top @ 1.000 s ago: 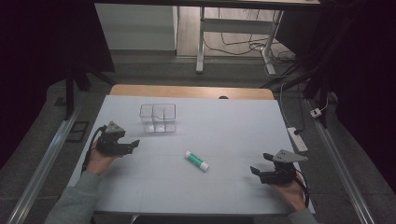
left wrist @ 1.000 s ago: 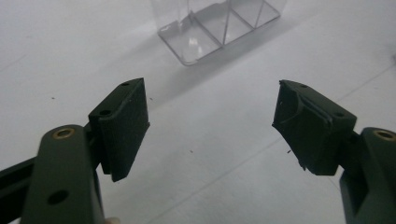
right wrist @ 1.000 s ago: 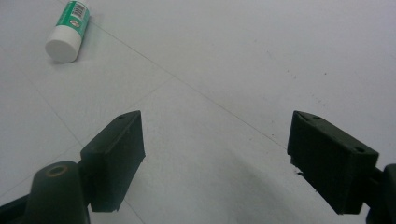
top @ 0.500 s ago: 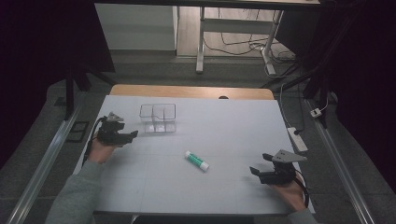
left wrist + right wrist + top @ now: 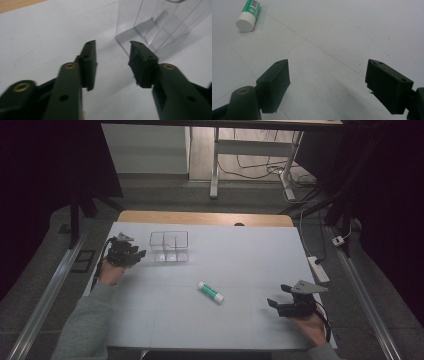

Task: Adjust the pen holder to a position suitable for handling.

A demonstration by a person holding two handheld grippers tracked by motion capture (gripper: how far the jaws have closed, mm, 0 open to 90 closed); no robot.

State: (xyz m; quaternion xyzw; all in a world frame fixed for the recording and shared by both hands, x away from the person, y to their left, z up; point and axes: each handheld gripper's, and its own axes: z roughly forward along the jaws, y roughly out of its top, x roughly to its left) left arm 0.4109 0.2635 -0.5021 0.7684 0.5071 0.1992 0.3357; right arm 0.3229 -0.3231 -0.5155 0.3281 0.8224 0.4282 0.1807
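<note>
Left tongs (image 5: 131, 253), part-open and empty, sit just beside the clear plastic divided box (image 5: 169, 246) on the white bench (image 5: 240, 255); best close squarely on its near wall; right tongs (image 5: 278, 305) gape wide, empty, near the green-and-white glue stick (image 5: 210, 292)

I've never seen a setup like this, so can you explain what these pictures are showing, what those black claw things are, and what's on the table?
The black claws are hand-held grippers: a person holds one in each hand, no robot arm. The high view looks down on a white table. The left gripper is beside a clear plastic organizer box; the right gripper sits near the table's front right. The other two pictures come from small cameras riding on each gripper, looking along its jaws. The left gripper view shows open jaws close to the clear box. The right gripper view shows wide-open jaws, with a green-and-white glue stick lying ahead. That glue stick lies mid-table. Neither gripper holds anything.
</note>
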